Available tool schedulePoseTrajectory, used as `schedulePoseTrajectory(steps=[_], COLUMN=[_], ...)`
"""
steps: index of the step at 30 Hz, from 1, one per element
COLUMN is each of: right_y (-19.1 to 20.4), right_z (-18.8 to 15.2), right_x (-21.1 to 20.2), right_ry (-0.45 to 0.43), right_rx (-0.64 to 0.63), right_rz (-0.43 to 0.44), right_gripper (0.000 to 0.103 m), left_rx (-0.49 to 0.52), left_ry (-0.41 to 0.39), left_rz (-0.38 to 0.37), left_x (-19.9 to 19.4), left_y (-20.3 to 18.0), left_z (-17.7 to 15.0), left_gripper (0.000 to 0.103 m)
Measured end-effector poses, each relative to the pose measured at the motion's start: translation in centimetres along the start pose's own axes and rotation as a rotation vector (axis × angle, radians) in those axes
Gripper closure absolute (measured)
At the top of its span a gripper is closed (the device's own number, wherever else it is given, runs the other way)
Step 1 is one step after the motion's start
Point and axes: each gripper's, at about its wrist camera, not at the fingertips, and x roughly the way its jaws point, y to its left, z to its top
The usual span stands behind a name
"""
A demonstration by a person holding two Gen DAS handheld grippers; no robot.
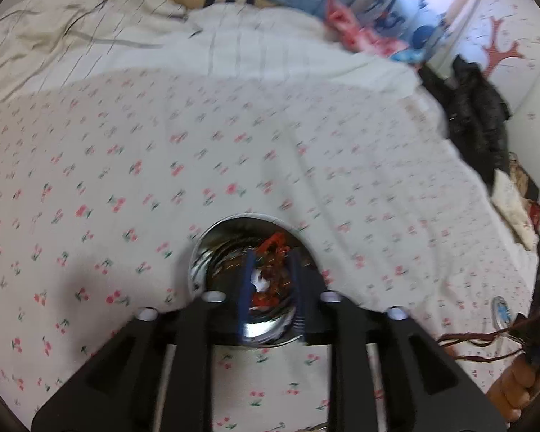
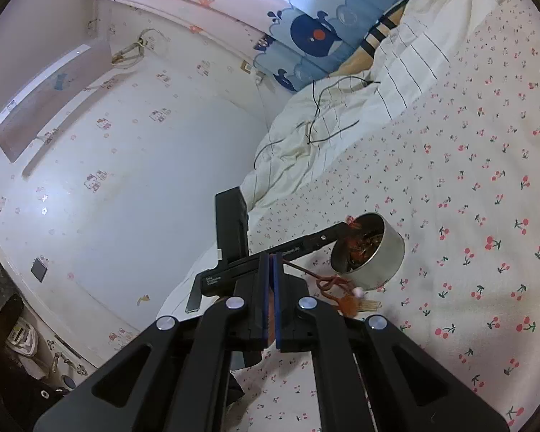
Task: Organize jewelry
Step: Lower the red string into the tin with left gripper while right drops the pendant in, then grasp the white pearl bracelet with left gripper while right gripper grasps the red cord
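A bed covered by a white sheet [image 1: 234,151] printed with small red cherries fills both views. In the left wrist view, low and centre, a round shiny metal tin [image 1: 212,248] sits on the sheet, holding a tangle of red and orange jewelry [image 1: 273,248]. The left gripper [image 1: 271,262] points down into the tin, its two blue-padded fingers apart with the jewelry showing between them, the pads not pressing on it. In the right wrist view the same tin [image 2: 381,262] lies right of centre, the left gripper's black finger reaching over its rim. The right gripper [image 2: 270,262], bottom centre, has its blue pads together, clamped on a thin brown cord [image 2: 302,270] that trails right to a knotted loop and an orange tassel [image 2: 349,304] on the sheet just beside the tin.
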Motion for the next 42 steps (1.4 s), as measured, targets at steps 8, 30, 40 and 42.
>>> schedulePoseTrajectory(steps=[8,30,40,42], right_y=[0.0,-0.9,0.0,0.1], right_z=[1.8,2.2,0.2,-0.6], right_x=[2.6,18.1,12.7,10.4], right_ry=[0.019,0.270,0.210,0.221], right_rx=[-0.010,-0.411,-0.466,-0.440], right_rz=[-0.015,-0.635,-0.675,-0.652], right_gripper=[0.100,0.100,0.049,0.049], left_rx=[-0.064,-0.302,-0.186,-0.151], left_ry=[-0.056,-0.157,-0.075,-0.044], left_rz=[0.063,0.125,0.175,0.169], left_x=[-3.8,-7.9,-7.0,-6.8], left_y=[1.9,7.0,5.3,4.8], left_z=[-0.7,-6.1,-6.3,-6.7], left_gripper=[0.019,0.009,0.009,0.009])
